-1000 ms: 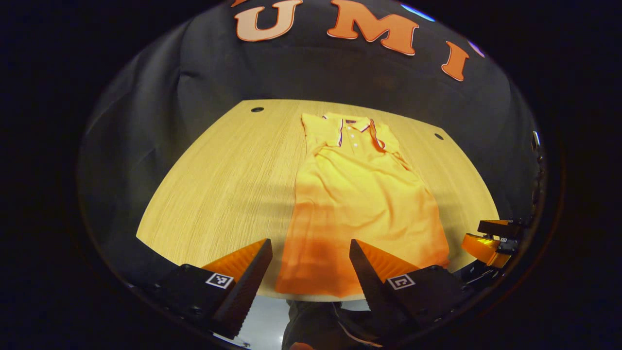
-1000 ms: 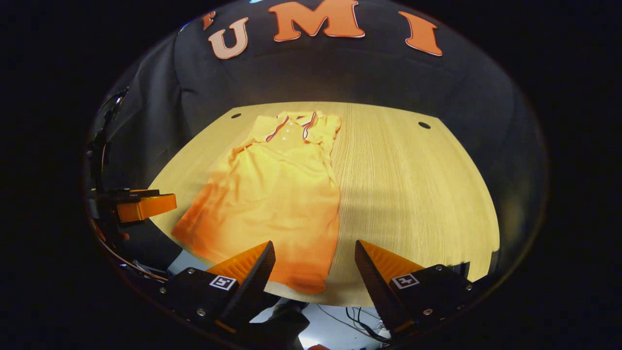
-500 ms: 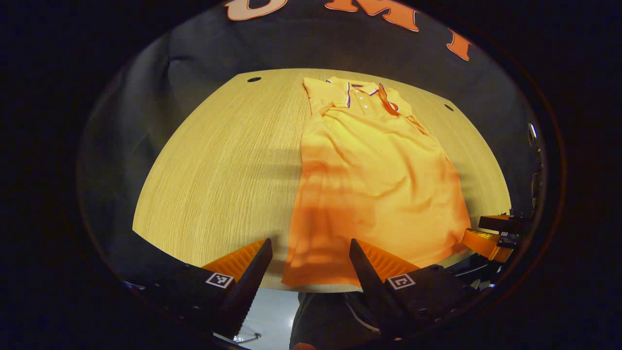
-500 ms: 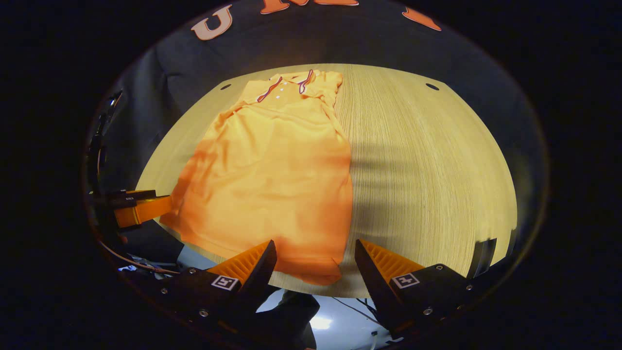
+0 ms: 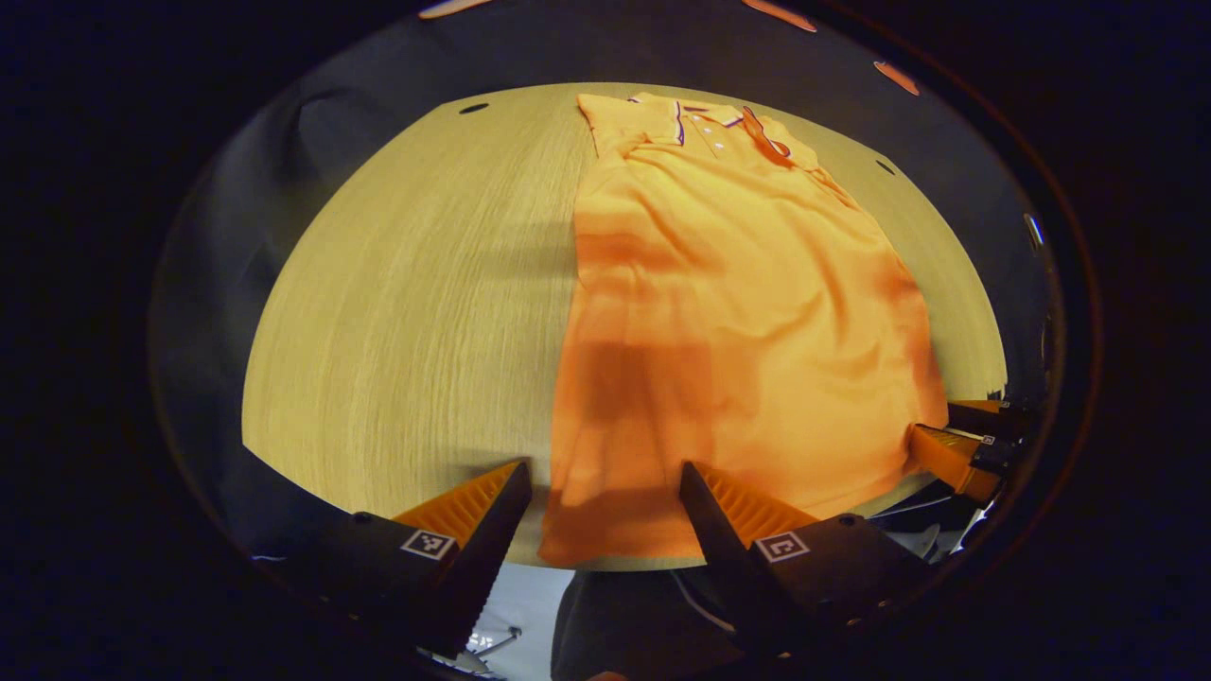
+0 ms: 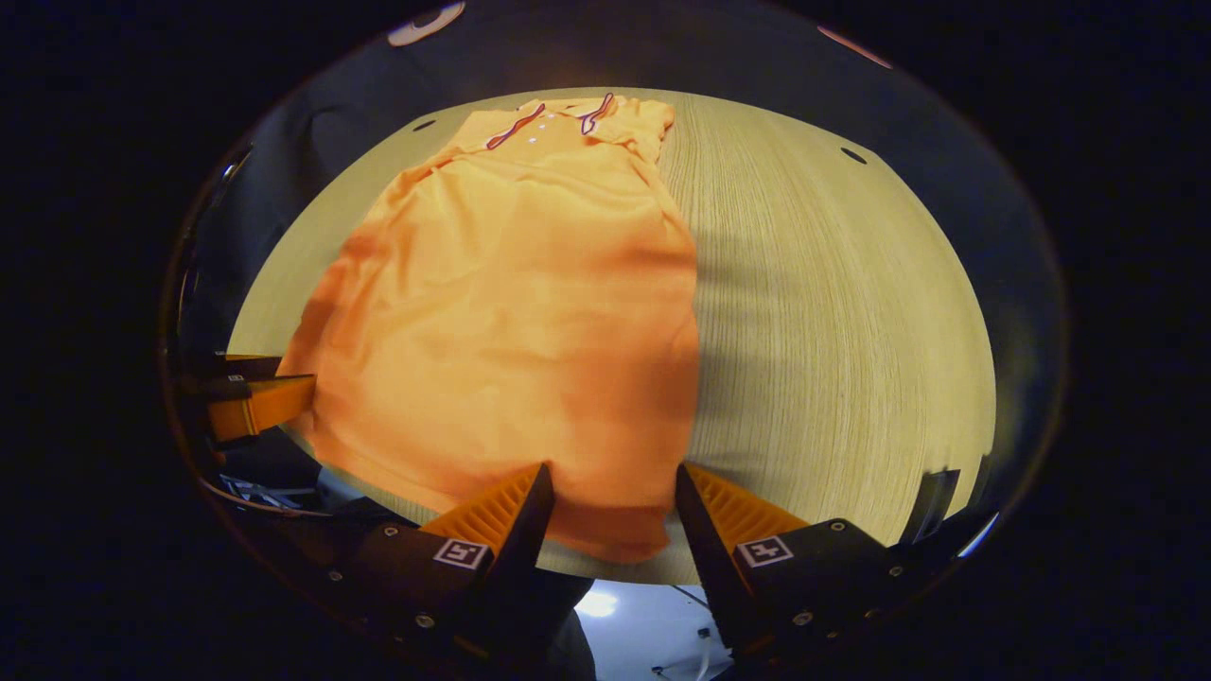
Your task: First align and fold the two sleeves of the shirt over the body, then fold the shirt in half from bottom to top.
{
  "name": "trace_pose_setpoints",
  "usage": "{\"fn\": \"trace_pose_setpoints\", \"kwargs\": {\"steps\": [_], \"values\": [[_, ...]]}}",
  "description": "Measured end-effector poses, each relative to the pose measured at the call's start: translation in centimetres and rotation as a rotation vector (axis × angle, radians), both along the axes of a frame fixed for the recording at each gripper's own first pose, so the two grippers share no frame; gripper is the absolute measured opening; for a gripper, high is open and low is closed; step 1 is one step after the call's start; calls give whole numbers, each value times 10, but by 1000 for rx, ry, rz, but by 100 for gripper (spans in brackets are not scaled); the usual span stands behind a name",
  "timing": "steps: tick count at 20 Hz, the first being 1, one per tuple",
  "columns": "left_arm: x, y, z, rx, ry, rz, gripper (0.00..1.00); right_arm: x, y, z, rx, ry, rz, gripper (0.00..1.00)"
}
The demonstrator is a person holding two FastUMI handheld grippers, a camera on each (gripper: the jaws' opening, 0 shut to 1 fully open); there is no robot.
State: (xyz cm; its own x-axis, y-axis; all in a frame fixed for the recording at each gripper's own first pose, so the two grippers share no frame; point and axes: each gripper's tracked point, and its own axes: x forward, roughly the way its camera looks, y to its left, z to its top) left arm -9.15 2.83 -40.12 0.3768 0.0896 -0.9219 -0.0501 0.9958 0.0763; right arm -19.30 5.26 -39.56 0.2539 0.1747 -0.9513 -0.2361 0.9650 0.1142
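An orange polo shirt [image 5: 738, 293] [image 6: 511, 293] lies flat on the wooden table [image 5: 407, 312], collar at the far end, hem at the near edge, sleeves folded in over the body. My left gripper [image 5: 605, 478] stands open over the hem's left corner, one finger on each side of the cloth edge. My right gripper [image 6: 613, 478] is open over the hem's right corner, its jaws a little narrower. The right gripper [image 5: 956, 440] shows at the right edge of the left gripper view, and the left gripper [image 6: 251, 397] at the left edge of the right gripper view.
The table [image 6: 833, 312] has bare wood on both sides of the shirt. Small dark holes [image 5: 472, 109] [image 6: 853, 155] mark its far corners. Black cloth walls the booth behind. The table's near edge runs just under both grippers, with floor below.
Both grippers have moved forward and down toward the shirt's hem, so the shirt looms larger. The right gripper's fingers have narrowed slightly.
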Motion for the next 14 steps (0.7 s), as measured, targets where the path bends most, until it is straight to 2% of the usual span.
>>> {"fn": "trace_pose_setpoints", "kwargs": {"steps": [1,3,4,5,6,7,8,9,10,11,12,14], "values": [[0,0,4,4,1,-16,98,2,2,-1,4,1,4,63],[5,-4,3,2,-24,-50,99,5,2,1,23,4,-40,47],[10,-7,4,-2,-40,-70,98,6,3,-1,37,19,-48,27],[12,-12,2,-11,-41,-89,80,6,3,0,55,28,-55,24],[15,-18,1,-29,-42,-109,69,6,5,0,80,41,-74,24],[14,-25,2,-66,-47,-113,43,7,6,0,106,50,-101,24],[12,-26,5,-78,-46,-113,8,6,6,0,137,78,-152,24],[15,-27,3,-91,-43,-122,8,8,5,4,179,73,-217,3],[13,-27,2,-106,-44,-116,8,7,13,3,214,89,-222,7],[15,-24,5,-109,-60,-104,9,6,11,1,206,69,-221,6],[18,-23,13,-120,-85,-95,2,8,12,3,214,57,-208,7],[21,-24,19,-136,-105,-99,1,16,20,15,264,15,-214,6]]}}
